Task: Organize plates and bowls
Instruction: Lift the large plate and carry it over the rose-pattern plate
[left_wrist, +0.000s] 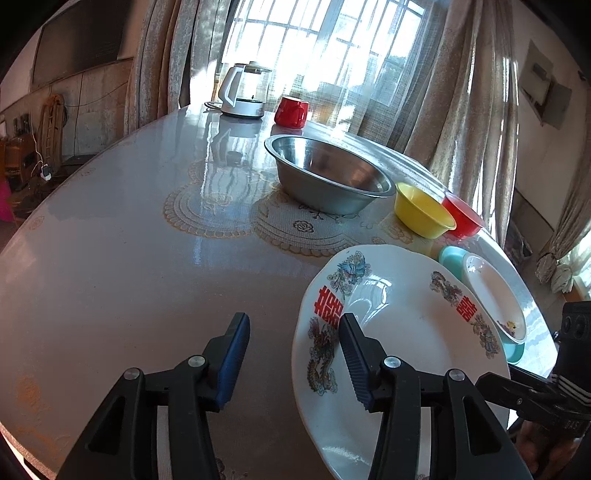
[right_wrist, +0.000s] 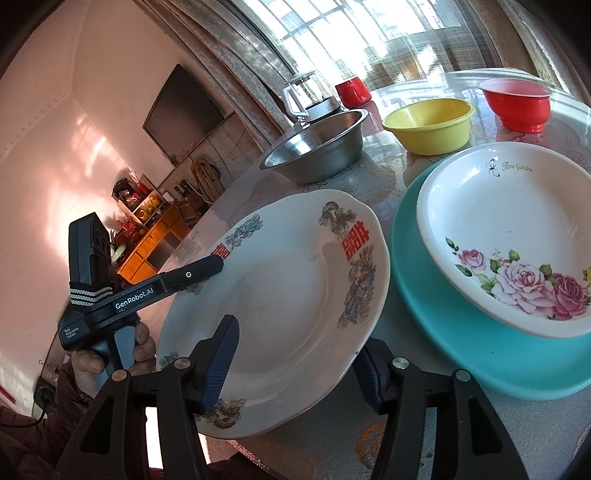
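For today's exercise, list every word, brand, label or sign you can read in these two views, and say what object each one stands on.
"Rose Garden": on the rim of the rose plate.
"GenRobot.AI": on the finger of the left gripper.
"Data Acquisition System": small, only just readable, on that gripper's body.
Red double-happiness sign, printed twice: on the rim of the dragon plate.
Lettering on the right gripper's body in the left wrist view: too cut off to read.

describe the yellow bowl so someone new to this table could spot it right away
Start at the big steel basin near the middle of the table. On its window side two small plastic bowls stand next to each other. The yellow bowl is the one nearer the basin, wider and shallower than the red bowl beside it.
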